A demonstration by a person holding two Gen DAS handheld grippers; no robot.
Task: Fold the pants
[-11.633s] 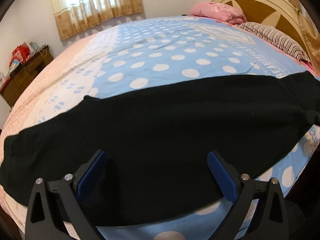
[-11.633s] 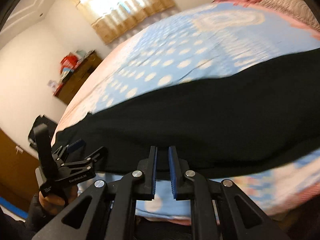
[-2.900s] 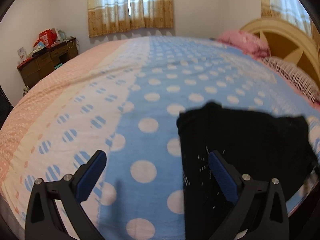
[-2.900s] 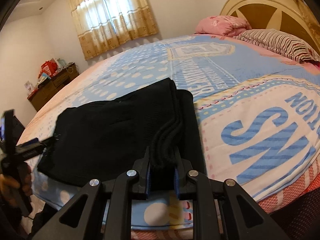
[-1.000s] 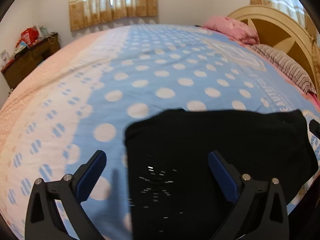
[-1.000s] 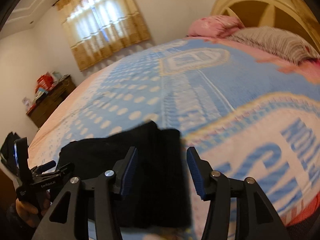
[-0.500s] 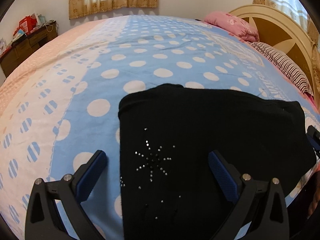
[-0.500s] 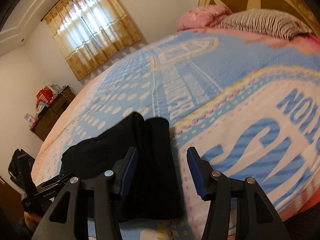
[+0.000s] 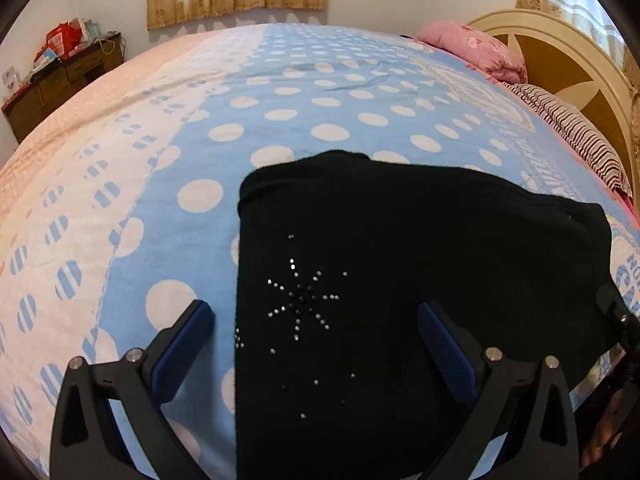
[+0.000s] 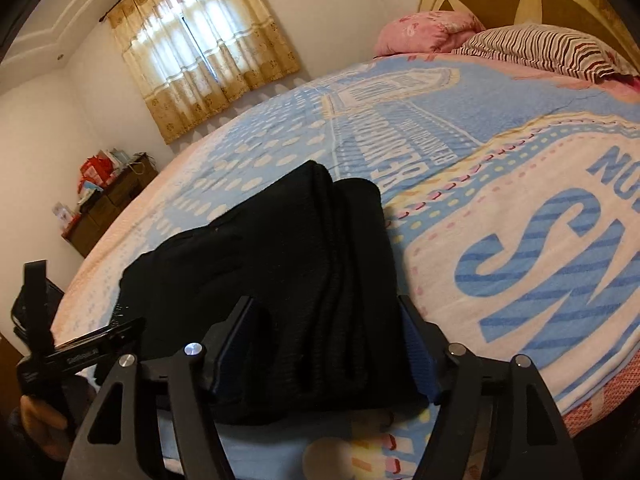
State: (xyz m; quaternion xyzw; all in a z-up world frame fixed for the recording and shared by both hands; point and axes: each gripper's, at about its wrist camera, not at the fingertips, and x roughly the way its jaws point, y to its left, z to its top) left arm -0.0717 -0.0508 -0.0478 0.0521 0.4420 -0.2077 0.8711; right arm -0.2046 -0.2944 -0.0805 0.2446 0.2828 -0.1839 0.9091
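A pair of black pants (image 9: 400,280) lies folded into a compact, roughly rectangular bundle on a bed, close to the near edge of the blanket (image 9: 280,120) that covers it; a small starburst of rhinestones (image 9: 302,300) glints on the top layer toward the bundle's left end, and in the right wrist view the right end shows several stacked folds running away from the camera; the left gripper (image 9: 316,320) hangs just above the left part of the bundle with its blue-padded jaws spread wide, one finger over the bare blanket and the other over the black cloth, gripping nothing; the right gripper (image 10: 328,340) sits low at the bundle's right end with its jaws opening, the thick folded edge lying between them, the blue pads close beside the cloth without squeezing it; in the right wrist view a hand (image 10: 40,424) holding the left gripper shows at the lower left corner; the blanket is light blue with white dots, pink along its far left side, with large blue lettering at the right; beyond lie a pink pillow (image 10: 428,32), a striped pillow (image 10: 536,50), a cream headboard (image 9: 560,64), curtains (image 10: 200,64) over a window, and a dark wooden cabinet (image 9: 60,84) by the wall.
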